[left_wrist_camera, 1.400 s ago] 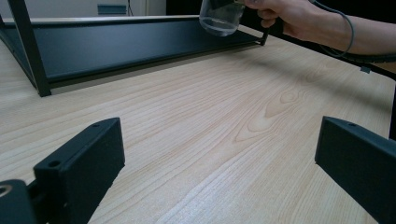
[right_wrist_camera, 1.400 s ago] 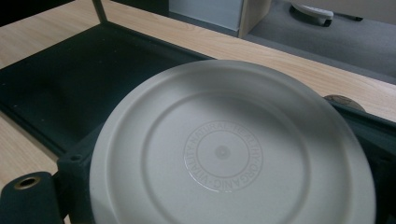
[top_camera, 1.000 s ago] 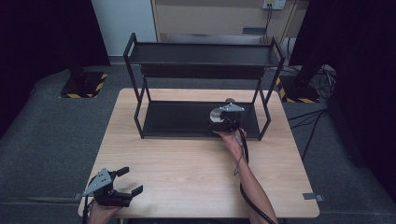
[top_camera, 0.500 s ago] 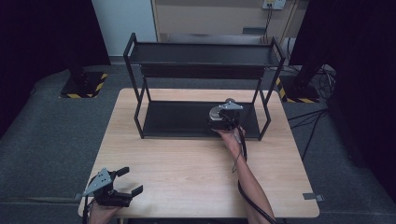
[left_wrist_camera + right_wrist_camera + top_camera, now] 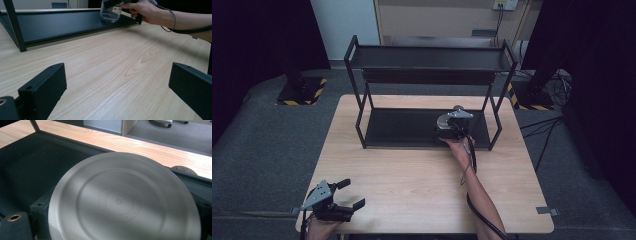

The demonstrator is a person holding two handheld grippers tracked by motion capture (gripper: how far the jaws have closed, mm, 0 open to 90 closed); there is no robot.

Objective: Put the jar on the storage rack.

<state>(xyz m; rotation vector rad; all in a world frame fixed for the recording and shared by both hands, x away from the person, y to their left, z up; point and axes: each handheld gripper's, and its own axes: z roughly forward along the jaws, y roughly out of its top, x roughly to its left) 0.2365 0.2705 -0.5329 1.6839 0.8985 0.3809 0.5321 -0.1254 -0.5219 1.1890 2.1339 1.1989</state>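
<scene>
A clear glass jar (image 5: 110, 13) with a silver metal lid (image 5: 120, 202) stands at the right end of the black rack's lower shelf (image 5: 407, 127). My right gripper (image 5: 447, 125) is shut on the jar from the front, with a person's hand behind it. In the right gripper view the black jaws flank the lid on both sides. The jar's base looks down on the shelf, though contact is hard to judge. My left gripper (image 5: 353, 193) rests open near the table's front left corner, nothing between its jaws.
The two-tier black rack has an upper shelf (image 5: 427, 57) right above the jar and upright posts (image 5: 494, 120) at its ends. The wooden table (image 5: 412, 175) stretches bare between the rack and my left gripper. The right gripper's cable (image 5: 472, 155) trails along the forearm.
My right gripper and the jar have shifted slightly left and toward the shelf's front. The left gripper has stayed still.
</scene>
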